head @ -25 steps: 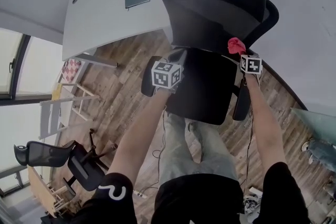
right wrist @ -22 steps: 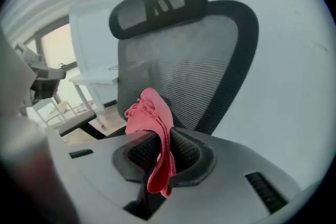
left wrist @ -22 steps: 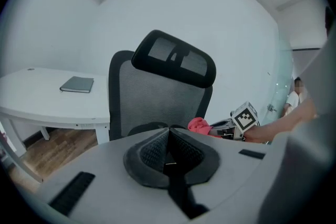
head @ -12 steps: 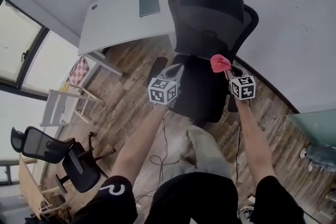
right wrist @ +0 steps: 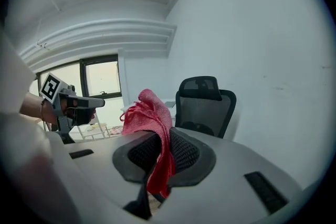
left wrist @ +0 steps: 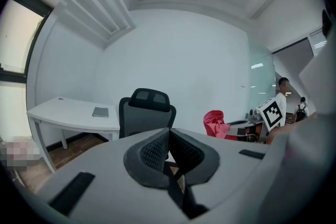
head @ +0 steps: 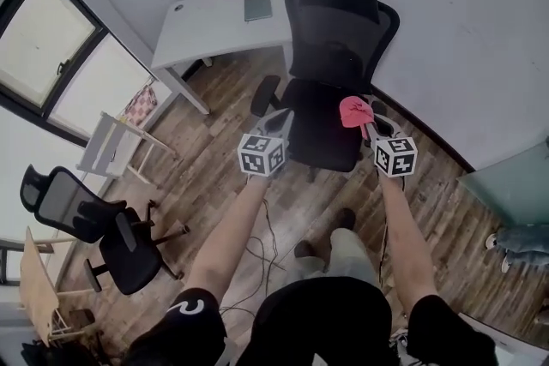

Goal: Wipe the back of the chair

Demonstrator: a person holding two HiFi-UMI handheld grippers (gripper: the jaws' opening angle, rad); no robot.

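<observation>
A black mesh office chair (head: 334, 56) stands against the white wall, its seat facing me; its backrest (left wrist: 146, 118) and headrest (right wrist: 198, 86) show ahead in both gripper views. My right gripper (head: 367, 126) is shut on a red cloth (head: 353, 111), which bunches above the jaws (right wrist: 149, 113) and hangs below them. It hovers in front of the seat, clear of the chair. My left gripper (head: 279, 129) is shut with nothing in it, level with the right one, over the seat's left side. The cloth (left wrist: 218, 124) also shows in the left gripper view.
A white desk (head: 219, 26) with a dark notebook (head: 258, 7) stands left of the chair. A second black chair (head: 94, 223) and a white rack (head: 111, 146) are at the left by the windows. A cable (head: 262, 249) lies on the wood floor. A glass partition (head: 515, 184) is at the right.
I have stepped back from the chair: it now looks smaller and farther. Both grippers have pulled back with me and sit lower in the head view, the cloth still held.
</observation>
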